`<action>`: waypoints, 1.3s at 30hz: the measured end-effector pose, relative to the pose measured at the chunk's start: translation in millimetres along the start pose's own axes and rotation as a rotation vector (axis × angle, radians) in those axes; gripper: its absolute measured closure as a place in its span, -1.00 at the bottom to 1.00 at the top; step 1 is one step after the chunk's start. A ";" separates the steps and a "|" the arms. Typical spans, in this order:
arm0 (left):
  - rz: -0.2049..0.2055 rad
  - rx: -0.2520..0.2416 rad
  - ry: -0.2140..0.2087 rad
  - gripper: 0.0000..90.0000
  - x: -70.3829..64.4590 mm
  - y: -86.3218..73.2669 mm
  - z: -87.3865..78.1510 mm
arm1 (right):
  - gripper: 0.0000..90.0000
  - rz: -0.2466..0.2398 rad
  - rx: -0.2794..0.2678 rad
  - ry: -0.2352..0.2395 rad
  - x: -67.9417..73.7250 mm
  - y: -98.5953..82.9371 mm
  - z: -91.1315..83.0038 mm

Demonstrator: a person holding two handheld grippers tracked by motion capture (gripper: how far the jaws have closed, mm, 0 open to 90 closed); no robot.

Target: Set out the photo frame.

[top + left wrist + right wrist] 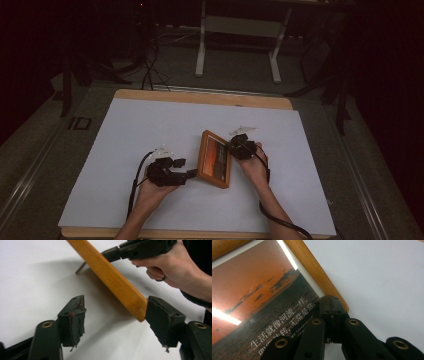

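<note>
Room: dim from my high view, corners falling to near black, only the white paper sheet (150, 140) catching light.
Light source: overhead; bright strips glare on the glossy sunset photo in the wooden picture frame (249, 297).
Shadows: soft, spreading under the raised frame in my left gripper view.
Focus: my nearest black jaws blur; high view grainy.

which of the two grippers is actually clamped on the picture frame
The right gripper: its jaws are shut on the picture frame edge. The left gripper is open, one jaw touching a corner.
</note>
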State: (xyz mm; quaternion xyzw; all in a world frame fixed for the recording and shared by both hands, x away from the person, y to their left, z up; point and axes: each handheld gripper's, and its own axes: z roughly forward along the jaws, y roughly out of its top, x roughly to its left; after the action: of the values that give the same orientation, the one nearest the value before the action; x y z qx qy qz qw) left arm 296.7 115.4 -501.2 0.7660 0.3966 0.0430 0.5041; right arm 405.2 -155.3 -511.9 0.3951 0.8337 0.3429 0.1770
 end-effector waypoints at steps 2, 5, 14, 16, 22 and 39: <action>0.009 0.010 -0.001 -0.35 -5.2 -0.4 4.8 | 1.00 0.003 -0.002 0.003 -0.5 -0.4 0.0; 0.012 0.022 -0.008 -0.40 -10.5 -1.1 11.4 | 1.00 0.008 -0.004 0.002 -0.5 -0.7 -0.1; -0.008 0.051 -0.001 -0.44 -19.2 -0.3 34.3 | 1.00 0.011 -0.009 0.008 -1.3 -1.3 0.0; -0.010 0.064 0.012 -0.43 -20.1 1.6 39.2 | 1.00 0.012 -0.009 0.007 -1.3 -1.3 0.0; -0.044 0.049 -0.008 -0.15 -20.9 3.1 44.7 | 1.00 0.012 -0.011 0.006 -1.2 -1.5 0.0; -0.150 0.040 -0.034 0.12 -17.3 3.3 47.6 | 0.94 0.031 -0.022 0.017 -8.3 -4.9 -5.6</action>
State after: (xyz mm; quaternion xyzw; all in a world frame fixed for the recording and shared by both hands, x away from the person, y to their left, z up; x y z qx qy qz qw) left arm 309.0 68.4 -515.9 0.7446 0.4453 -0.0158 0.4970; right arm 404.6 -166.4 -511.2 0.4033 0.8250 0.3581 0.1690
